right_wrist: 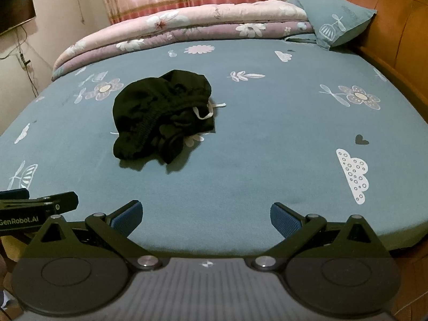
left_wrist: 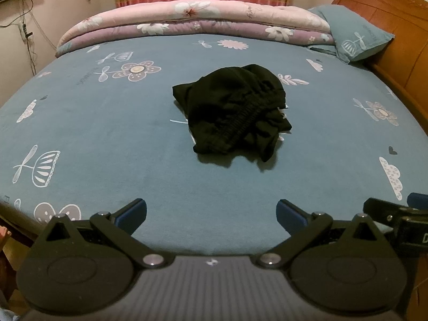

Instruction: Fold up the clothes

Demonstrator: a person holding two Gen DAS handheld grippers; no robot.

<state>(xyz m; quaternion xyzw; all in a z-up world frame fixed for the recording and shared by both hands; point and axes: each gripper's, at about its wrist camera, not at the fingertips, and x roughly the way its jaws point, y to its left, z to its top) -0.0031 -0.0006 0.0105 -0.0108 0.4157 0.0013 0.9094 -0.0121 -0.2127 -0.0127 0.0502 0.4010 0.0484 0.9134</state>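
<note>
I see a crumpled black fabric garment with a gathered elastic waistband (left_wrist: pixel 231 112) lying bunched near the middle of the blue flower-print bedsheet (left_wrist: pixel 107 139), white drawstring (right_wrist: pixel 207 111) poking out its right side. My left gripper (left_wrist: pixel 211 212) and right gripper (right_wrist: pixel 206 215) hover over the near bed edge, both released wide, nothing between the blue pads. Folded pink floral quilt (left_wrist: pixel 187 18) sits far.

left gripper (left_wrist: pixel 211 212): matte black linkage arms, silver pivot screws, blue ribbed pads (left_wrist: pixel 135 211) on the fingertips; round black discs either side of a grey ribbed body with a small white mark; right gripper (right_wrist: pixel 206 215): same build, same blue textured pads (right_wrist: pixel 283 218); white "GenRobot.AI" lettering on the left unit's side
</note>
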